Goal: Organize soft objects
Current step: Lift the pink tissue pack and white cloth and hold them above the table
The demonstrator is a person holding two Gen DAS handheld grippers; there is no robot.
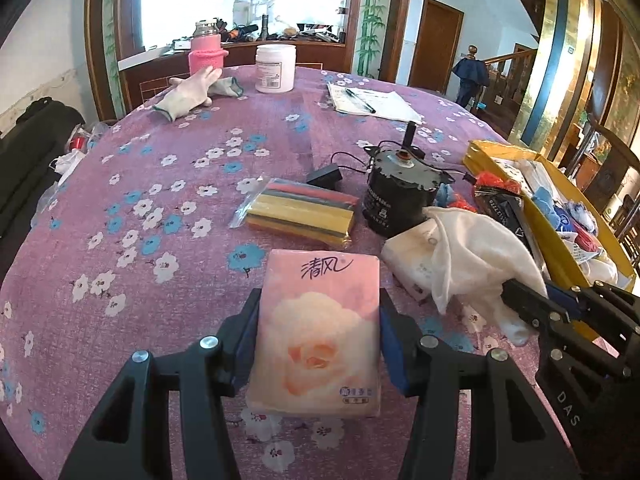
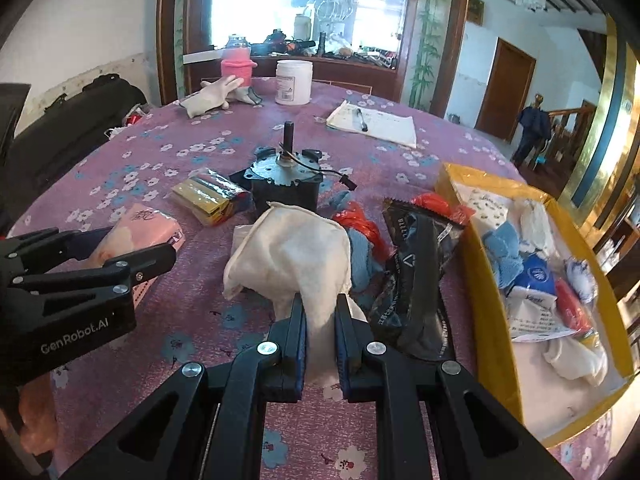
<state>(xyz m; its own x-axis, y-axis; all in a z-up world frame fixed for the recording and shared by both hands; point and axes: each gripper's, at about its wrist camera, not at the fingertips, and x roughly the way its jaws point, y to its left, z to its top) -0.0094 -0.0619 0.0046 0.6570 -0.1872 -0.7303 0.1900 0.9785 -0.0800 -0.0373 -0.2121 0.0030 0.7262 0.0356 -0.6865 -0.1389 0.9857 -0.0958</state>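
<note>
Left wrist view shows the left gripper (image 1: pixel 320 320) with its fingers clamped on the two long sides of a pink tissue pack (image 1: pixel 318 332), which lies flat on the bench (image 1: pixel 160 184) under a purple flowered cloth. Just right of it, the right gripper (image 1: pixel 520 300) pinches a white cloth (image 1: pixel 476 256) that drapes over a white packet (image 1: pixel 412 260). Right wrist view has the right gripper's fingers (image 2: pixel 298 332) narrowed tight on a bunched fold of that cloth, the rest billowing up in front of a black motor (image 2: pixel 286 178). A yellow box (image 2: pixel 496 344) at the right edge of the bench holds blue, white and red soft items. Between cloth and box lie a black pouch (image 2: pixel 416 280) and red and blue pieces.
</note>
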